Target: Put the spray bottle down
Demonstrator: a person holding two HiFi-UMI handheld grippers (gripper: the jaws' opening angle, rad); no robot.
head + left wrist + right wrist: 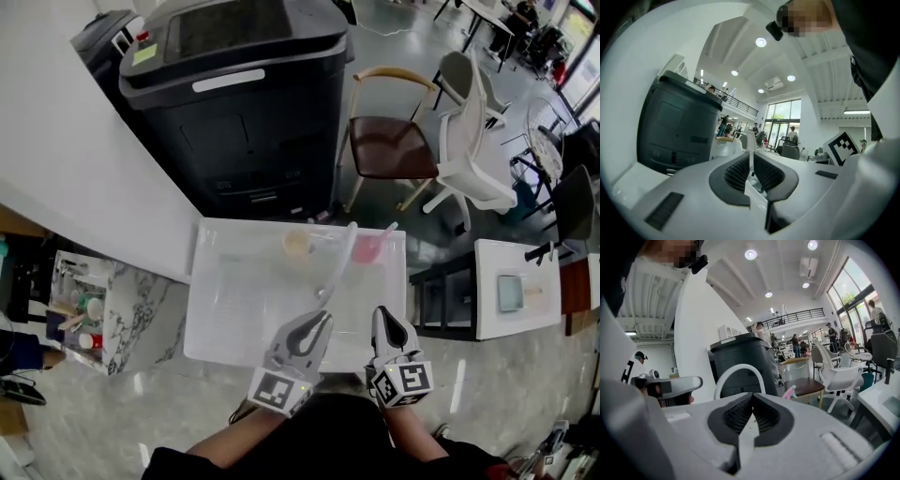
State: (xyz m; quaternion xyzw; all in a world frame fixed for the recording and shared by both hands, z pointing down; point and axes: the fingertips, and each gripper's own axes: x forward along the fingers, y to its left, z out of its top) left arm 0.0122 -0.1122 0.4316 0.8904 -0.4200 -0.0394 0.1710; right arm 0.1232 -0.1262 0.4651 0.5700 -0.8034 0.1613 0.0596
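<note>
The spray bottle (369, 247), with a pink head, is on the far part of the white table (234, 309); its pink nozzle (789, 392) shows past the right jaws. Neither gripper touches it. My left gripper (322, 321) is over the table's near edge, well short of the bottle, and its jaws (751, 155) are together with nothing between them. My right gripper (382, 313) is beside it, nearer the bottle, and its pads (752, 397) also meet on nothing.
A white arched handle (339, 267) and a pale round cup (297, 244) are on the table near the bottle. Behind the table stands a big black machine (234, 94). Chairs (389, 145) are at the back right and a marble counter (141, 309) at the left.
</note>
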